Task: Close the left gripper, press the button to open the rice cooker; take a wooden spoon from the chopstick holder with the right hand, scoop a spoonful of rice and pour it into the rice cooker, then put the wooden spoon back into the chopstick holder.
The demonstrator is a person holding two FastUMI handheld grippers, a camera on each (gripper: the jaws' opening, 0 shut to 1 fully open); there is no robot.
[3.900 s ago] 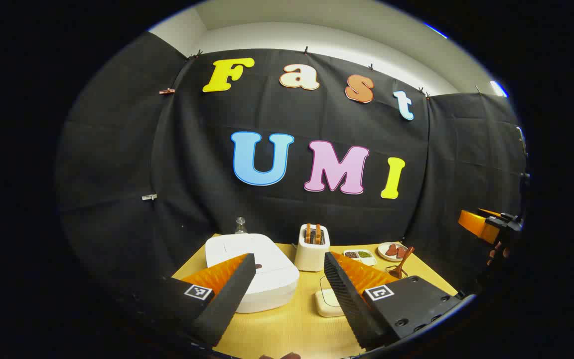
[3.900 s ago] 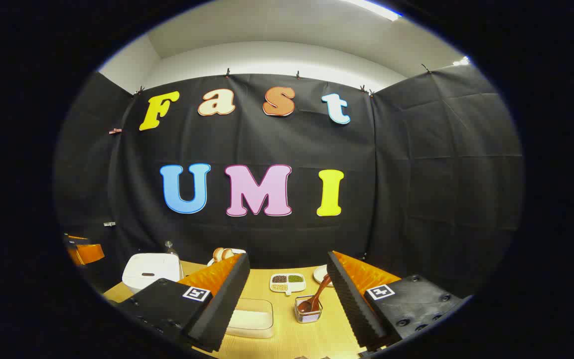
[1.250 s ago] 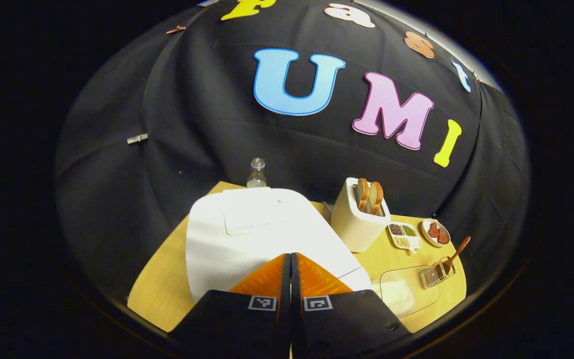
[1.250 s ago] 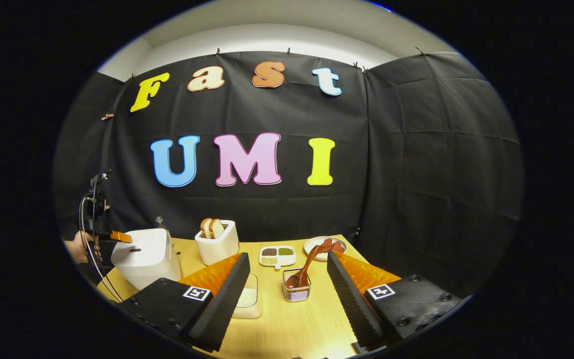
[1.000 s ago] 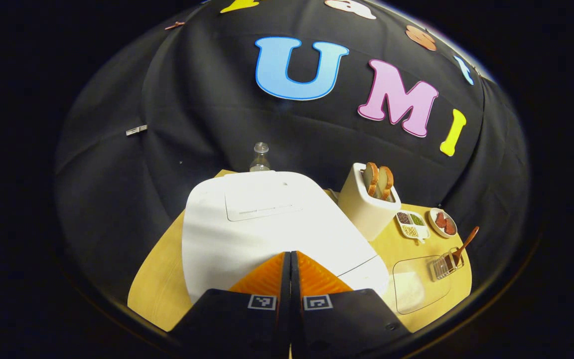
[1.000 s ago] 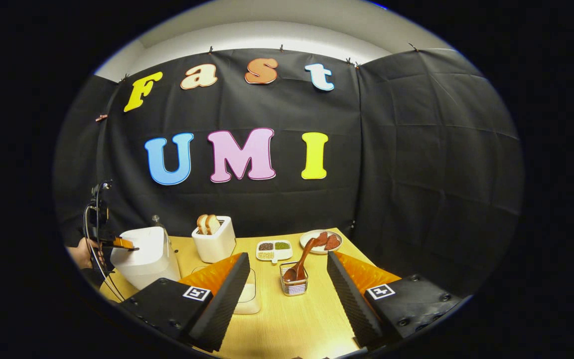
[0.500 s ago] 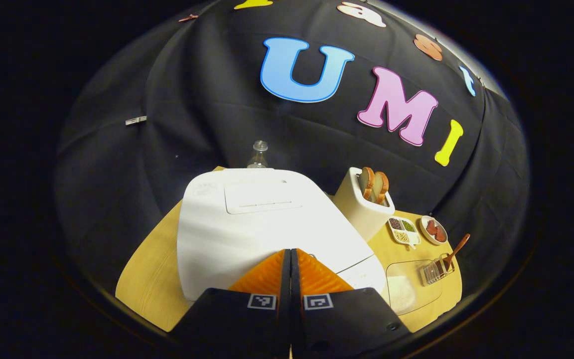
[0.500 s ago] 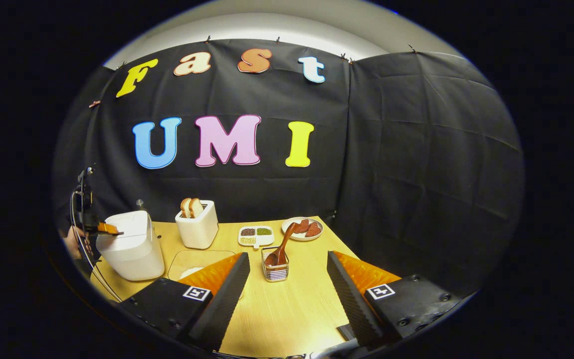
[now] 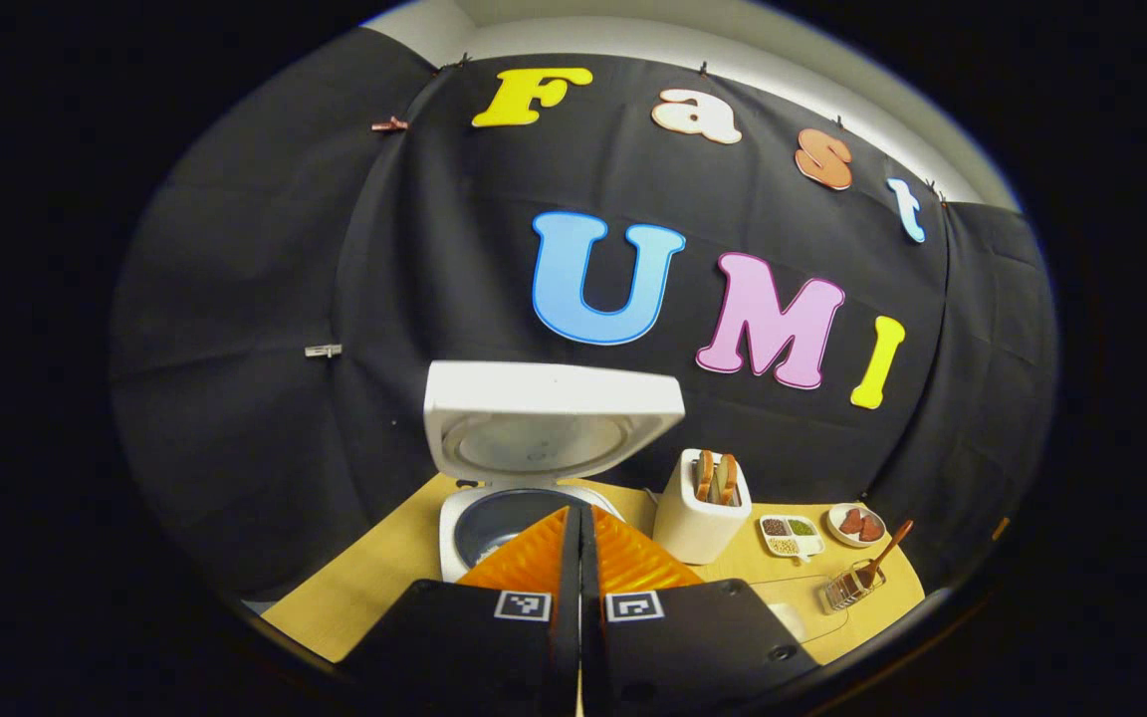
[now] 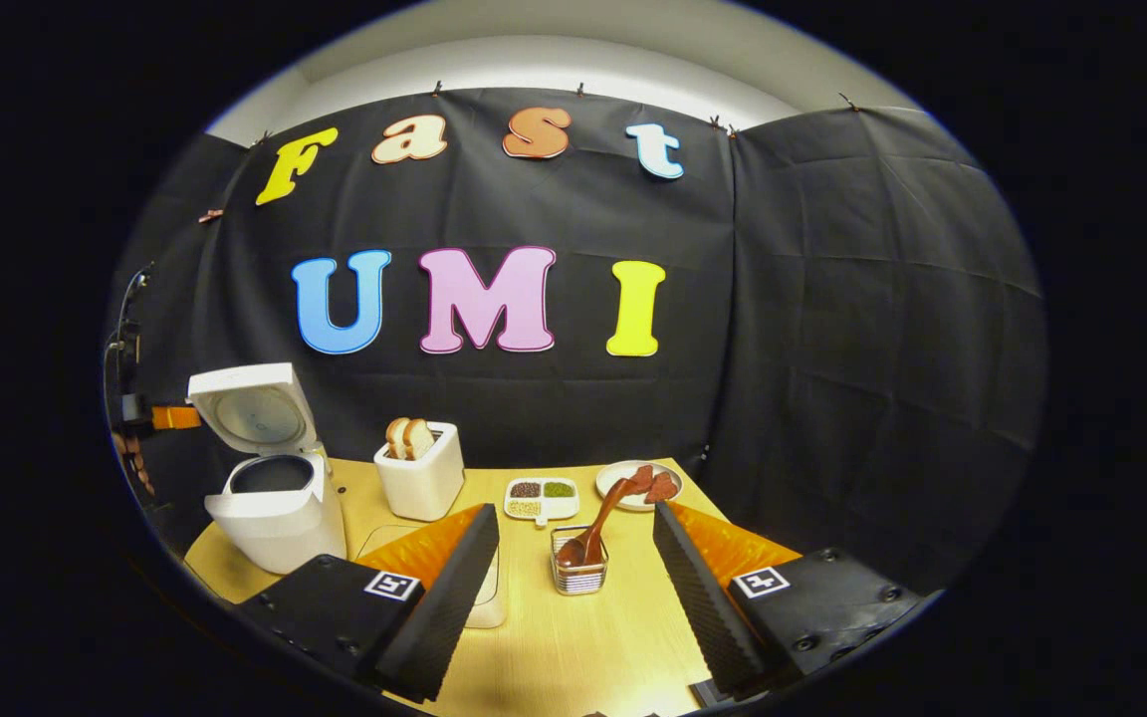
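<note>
The white rice cooker (image 9: 494, 523) stands with its lid (image 9: 554, 413) raised and the dark inner pot showing. My left gripper (image 9: 578, 510) is shut with nothing in it, just in front of and above the cooker's rim. In the right gripper view the open cooker (image 10: 275, 503) is at the far left, with the left gripper (image 10: 170, 416) in the air beside its lid. My right gripper (image 10: 573, 518) is open and empty, a little short of the wire chopstick holder (image 10: 580, 576). The wooden spoon (image 10: 601, 518) stands in the holder, leaning right.
On the wooden table (image 10: 573, 647), a white toaster (image 10: 421, 473) with bread stands beside the cooker. Behind the holder lie a divided seasoning dish (image 10: 542, 498) and a plate (image 10: 638, 483) of red slices. A clear-lidded rice container (image 10: 489, 588) sits partly behind my right gripper's finger.
The rice cooker's lid has sprung up from shut to open. My left gripper, still shut, has pulled back and tilted up off the cooker. The right gripper has shifted only slightly.
</note>
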